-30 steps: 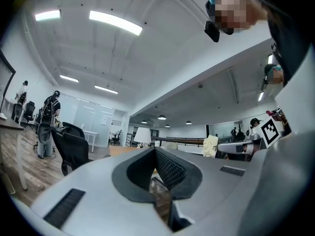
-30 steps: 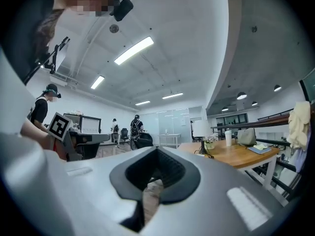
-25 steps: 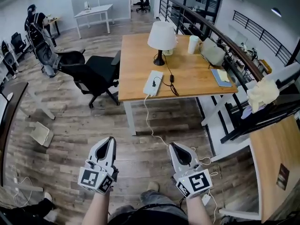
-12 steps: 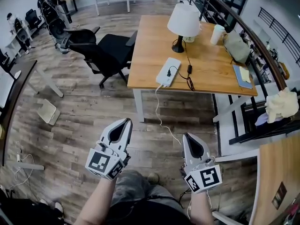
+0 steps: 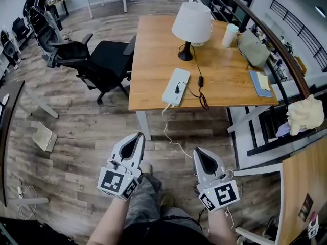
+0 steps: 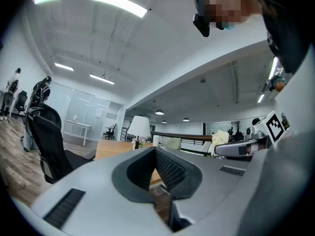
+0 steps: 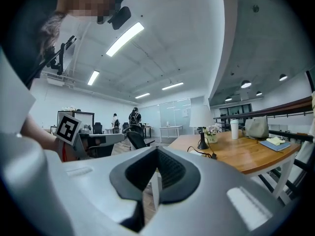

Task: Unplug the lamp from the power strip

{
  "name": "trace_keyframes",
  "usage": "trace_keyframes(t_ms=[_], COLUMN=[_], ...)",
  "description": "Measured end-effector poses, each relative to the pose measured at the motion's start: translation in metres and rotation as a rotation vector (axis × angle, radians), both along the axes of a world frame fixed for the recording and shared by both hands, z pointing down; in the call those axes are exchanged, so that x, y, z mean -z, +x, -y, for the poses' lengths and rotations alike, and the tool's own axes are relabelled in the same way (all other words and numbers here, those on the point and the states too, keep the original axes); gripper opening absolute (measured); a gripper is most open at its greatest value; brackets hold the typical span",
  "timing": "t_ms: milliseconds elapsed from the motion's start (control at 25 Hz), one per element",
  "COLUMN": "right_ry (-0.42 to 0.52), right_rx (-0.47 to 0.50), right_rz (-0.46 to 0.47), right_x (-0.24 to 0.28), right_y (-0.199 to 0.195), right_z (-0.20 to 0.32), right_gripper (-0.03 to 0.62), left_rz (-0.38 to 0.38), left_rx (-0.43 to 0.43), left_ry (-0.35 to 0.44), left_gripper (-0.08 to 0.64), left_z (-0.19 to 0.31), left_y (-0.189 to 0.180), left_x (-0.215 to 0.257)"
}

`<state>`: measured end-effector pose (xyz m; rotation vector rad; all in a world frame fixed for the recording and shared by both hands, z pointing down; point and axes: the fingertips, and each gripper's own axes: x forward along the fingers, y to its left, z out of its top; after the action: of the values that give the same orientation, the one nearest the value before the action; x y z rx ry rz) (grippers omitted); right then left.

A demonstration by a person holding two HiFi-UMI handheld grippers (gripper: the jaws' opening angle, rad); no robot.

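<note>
I am walking up to the bench (image 5: 148, 60). Compared with a second ago it sits larger and nearer in the head view, and one of my legs now shows stepping forward below the tongs. The left tongs (image 5: 137, 137) and the right tongs (image 5: 198, 152) have come along with me. They are side by side, low over the wooden floor and pointing level at the bench. Both are pressed together with nothing between them.

The lamp (image 5: 191, 22) stands toward the far side of the bench. The power strip (image 5: 176, 86) lies nearer the front edge, and its white lead (image 5: 166, 126) drops over that edge to the floor. The lamp's dark cord loops from its base to a black plug (image 5: 177, 90), which is still seated in the strip.

So only the distance has changed, and the unplugging itself is not begun. The tongs are still well apart from the strip. I judge that I must get closer, then spread one pair to take the plug while the other steadies the strip.
</note>
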<state>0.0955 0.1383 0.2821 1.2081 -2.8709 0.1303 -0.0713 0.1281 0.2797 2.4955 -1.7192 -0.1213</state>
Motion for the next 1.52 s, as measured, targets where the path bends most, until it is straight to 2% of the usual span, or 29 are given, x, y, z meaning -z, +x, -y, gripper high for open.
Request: trace_keyframes(t_ms=[440, 840, 1040, 1200, 1520], right_ry=[-0.067, -0.129, -0.15, -0.155, -0.193], right_rx=[-0.116, -0.198, -0.227, -0.25, -0.306], right_rz=[-0.009, -0.044, -0.055, -0.066, -0.117], right_x=[-0.024, -0.058, -0.07, -0.082, -0.11], right_y=[-0.038, -0.072, -0.081, -0.082, -0.072], right_z=[0.104, 0.156, 0.175, 0.198, 0.249], right_gripper=[0.009, 0.009, 0.009, 0.009, 0.052], left_rz=[0.057, 0.065, 0.062, 0.071, 0.182], left_rx=[-0.256, -0.423, -0.449, -0.435, -0.392], left_ry=[-0.05, -0.122, -0.132, -0.14, -0.145], left_gripper=[-0.005, -0.005, -0.005, -0.005, -0.005], left_z=[0.12, 0.164, 0.181, 0.2, 0.231], left_y=[0.013, 0.022, 0.024, 0.029, 0.038], left_x=[-0.026, -0.07, -0.081, -0.089, -0.106])
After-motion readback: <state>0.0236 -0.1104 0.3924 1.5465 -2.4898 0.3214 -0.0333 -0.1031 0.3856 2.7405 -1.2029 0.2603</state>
